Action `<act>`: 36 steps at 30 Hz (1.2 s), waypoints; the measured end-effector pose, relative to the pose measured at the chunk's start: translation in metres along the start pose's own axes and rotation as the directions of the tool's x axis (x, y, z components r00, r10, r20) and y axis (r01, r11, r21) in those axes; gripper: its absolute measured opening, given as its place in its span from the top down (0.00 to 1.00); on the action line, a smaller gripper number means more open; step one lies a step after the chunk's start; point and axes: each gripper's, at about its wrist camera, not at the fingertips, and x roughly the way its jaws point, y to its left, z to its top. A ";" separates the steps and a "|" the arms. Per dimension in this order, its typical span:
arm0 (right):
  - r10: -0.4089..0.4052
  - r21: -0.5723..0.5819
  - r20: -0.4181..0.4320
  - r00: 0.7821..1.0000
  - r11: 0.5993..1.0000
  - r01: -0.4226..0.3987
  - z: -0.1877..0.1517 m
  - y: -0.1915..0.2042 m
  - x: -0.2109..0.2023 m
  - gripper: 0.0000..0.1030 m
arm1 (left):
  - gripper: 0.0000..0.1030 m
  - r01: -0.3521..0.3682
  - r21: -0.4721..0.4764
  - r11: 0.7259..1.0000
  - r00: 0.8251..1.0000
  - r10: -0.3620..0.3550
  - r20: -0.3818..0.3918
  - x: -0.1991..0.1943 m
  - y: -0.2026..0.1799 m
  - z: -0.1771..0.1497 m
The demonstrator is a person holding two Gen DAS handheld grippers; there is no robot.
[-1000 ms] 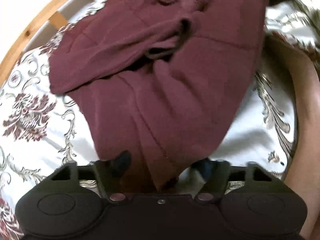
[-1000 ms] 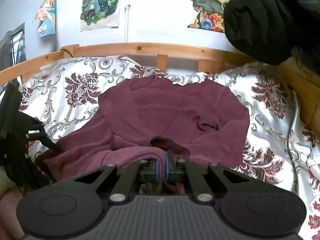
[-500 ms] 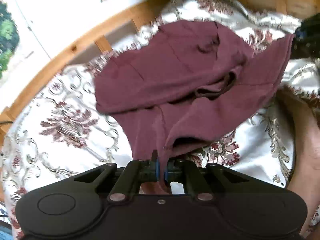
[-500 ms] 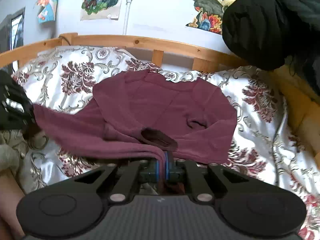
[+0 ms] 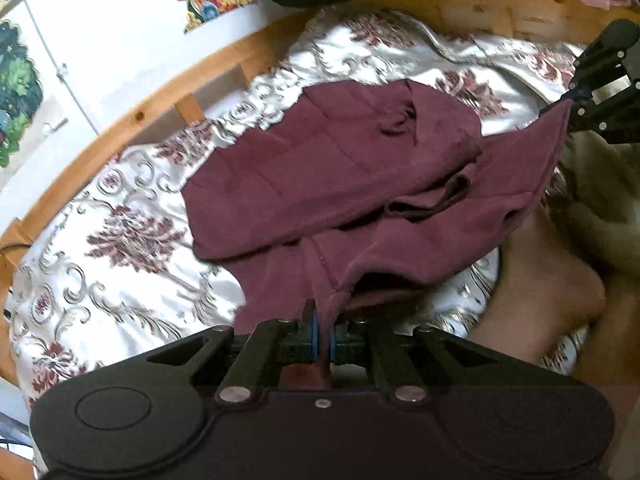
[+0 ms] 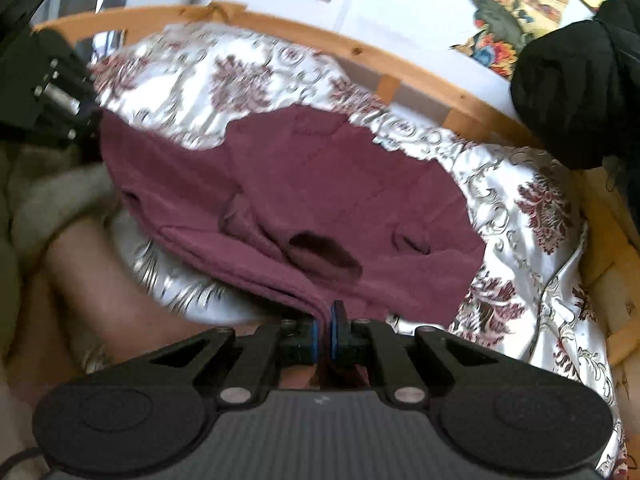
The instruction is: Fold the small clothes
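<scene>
The maroon garment lies ahead of both tools on the bed, its far part resting flat on the flowered cover and its near edge lifted off it. The left hand-held gripper is closed on one end of this near edge, and the right hand-held gripper is closed on the other end, so the held edge runs as a stretched line from one tool to the other, across the front of the person. Both tools seem equally near to the cloth, since each already pinches it. I judge that the next move depends on carrying this edge forward, away from the person, toward the far side by the wooden rail. The garment looks soft and wrinkled, with a dark opening, maybe a sleeve or neck, near the middle.
</scene>
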 end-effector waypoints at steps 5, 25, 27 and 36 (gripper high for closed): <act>0.026 0.017 -0.030 0.999 1.000 -0.025 -0.010 0.009 0.001 0.94 | 0.95 -0.005 0.020 1.000 1.000 0.005 0.001 -0.002 -0.003 -0.004; 0.159 0.028 -0.050 0.986 0.987 -0.158 -0.010 0.004 0.002 0.71 | 0.94 0.042 0.128 0.991 0.997 -0.034 -0.069 0.005 -0.019 -0.010; 0.194 0.063 -0.015 0.981 0.979 -0.193 -0.003 -0.002 -0.003 0.64 | 0.94 0.051 0.120 0.991 0.996 -0.042 -0.080 0.005 -0.017 -0.010; 0.254 0.012 0.050 0.966 0.967 -0.255 0.037 0.012 0.021 0.44 | 0.62 0.030 0.084 0.996 0.994 -0.021 -0.104 -0.002 -0.010 -0.007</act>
